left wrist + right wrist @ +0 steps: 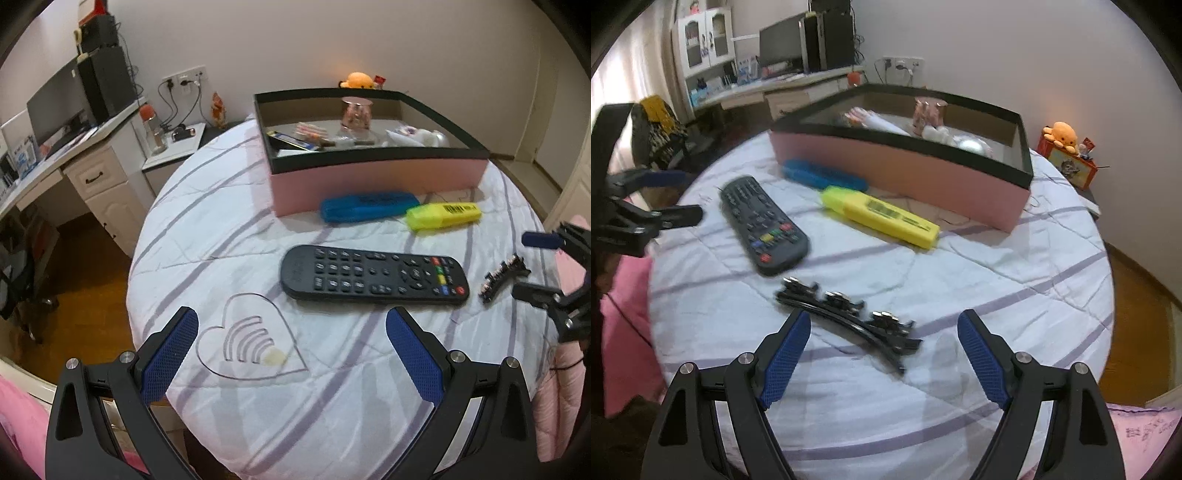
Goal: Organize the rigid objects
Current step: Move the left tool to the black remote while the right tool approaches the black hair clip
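On the quilt-covered surface lie a black remote control (373, 275) (762, 225), a yellow highlighter (443, 215) (882, 216), a blue case (369, 206) (822, 174) and a black hair clip (504, 277) (849, 317). Behind them stands a pink box with a black rim (376, 177) (905, 168) holding several small items. My left gripper (291, 325) is open, hovering just in front of the remote. My right gripper (884, 328) is open too, its fingers on either side of the hair clip and just short of it, with nothing held.
An embroidered heart (255, 338) marks the striped quilt (332, 387) near my left gripper. A desk with a monitor (55, 107) stands to the far left, and a nightstand with a bottle (153, 129) sits behind. An orange plush toy (1062, 134) rests beyond the box. Wooden floor (1137, 314) lies beyond the quilt's edge.
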